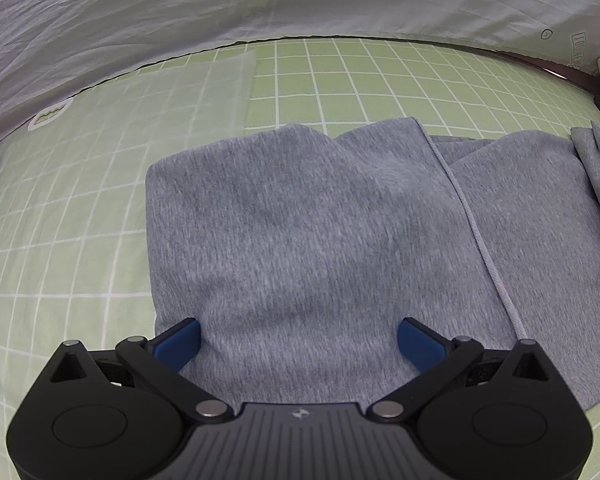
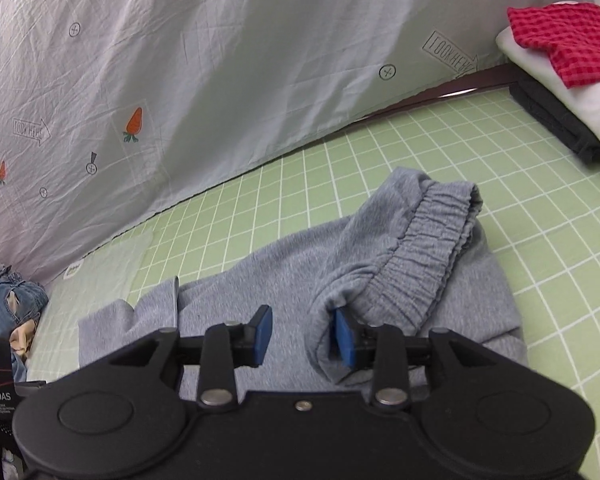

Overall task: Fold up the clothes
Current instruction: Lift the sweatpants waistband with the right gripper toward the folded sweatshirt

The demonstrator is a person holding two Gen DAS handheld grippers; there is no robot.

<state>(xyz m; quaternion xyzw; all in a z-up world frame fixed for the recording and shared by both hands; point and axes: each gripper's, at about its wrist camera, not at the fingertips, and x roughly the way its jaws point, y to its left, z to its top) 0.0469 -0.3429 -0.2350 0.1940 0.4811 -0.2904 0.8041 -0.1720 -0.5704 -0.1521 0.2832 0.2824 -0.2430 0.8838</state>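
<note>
Left wrist view: I'm hovering my left gripper [image 1: 299, 338] over the grey sweatpants [image 1: 300, 232], jaws spread wide, blue pads [image 1: 179, 342] sitting apart on either side of the fabric, not pinching it. The pants are lying folded on the green grid sheet [image 1: 80, 208], drawstring [image 1: 476, 232] running down the right part of the fold. A pale translucent bag [image 1: 172, 96] is lying flat on the sheet beyond the pants, near the grey backdrop cloth [image 1: 260, 0].

Right wrist view: denim pile [image 2: 8, 300] is sitting at far left by the backdrop. I'm holding my right gripper [image 2: 302, 336] partly open just above the sweatpants, nothing clamped; the right pad [image 2: 344, 340] is sitting just beside a fold below the elastic waistband [image 2: 424, 240]. Waistband is flopping over the top of the pants. Far right, a red checked cloth [image 2: 572, 44] is lying on a white folded item [image 2: 580, 108] atop something dark.
</note>
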